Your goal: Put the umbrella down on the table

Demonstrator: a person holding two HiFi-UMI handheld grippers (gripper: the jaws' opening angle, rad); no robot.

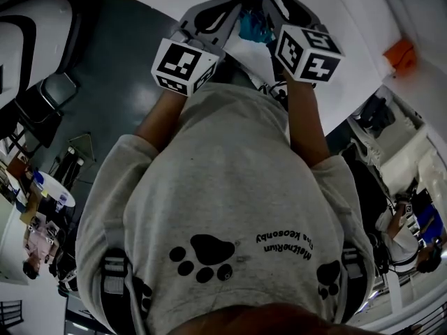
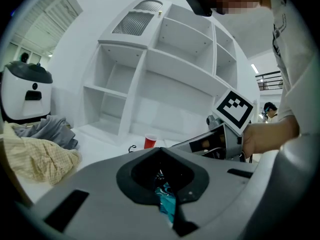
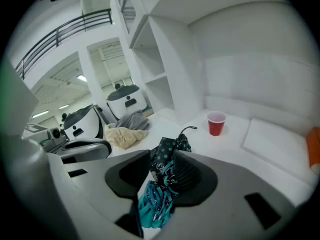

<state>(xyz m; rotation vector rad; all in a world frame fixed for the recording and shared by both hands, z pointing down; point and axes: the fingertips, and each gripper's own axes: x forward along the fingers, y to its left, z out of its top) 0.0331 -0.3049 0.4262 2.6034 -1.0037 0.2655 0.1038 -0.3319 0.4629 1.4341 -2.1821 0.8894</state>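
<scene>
A folded umbrella [image 3: 167,159], teal with a black dotted cover, hangs in the air above the white table [image 3: 260,134]. My right gripper [image 3: 162,176] is shut on its bunched fabric, and the umbrella's thin black strap curls out beyond the jaws. My left gripper [image 2: 162,184] is shut on a teal fold of the umbrella [image 2: 166,200]. In the head view both grippers sit close together at the top, left gripper [image 1: 227,5] and right gripper [image 1: 272,5], with the teal umbrella [image 1: 253,25] between them over the table [image 1: 335,19].
A red cup [image 3: 216,123] stands on the table near the back wall. A pile of yellow and grey clothes [image 2: 35,154] lies at the left. A white shelf unit [image 2: 165,69] rises behind. An orange thing [image 1: 401,54] sits at the table's right.
</scene>
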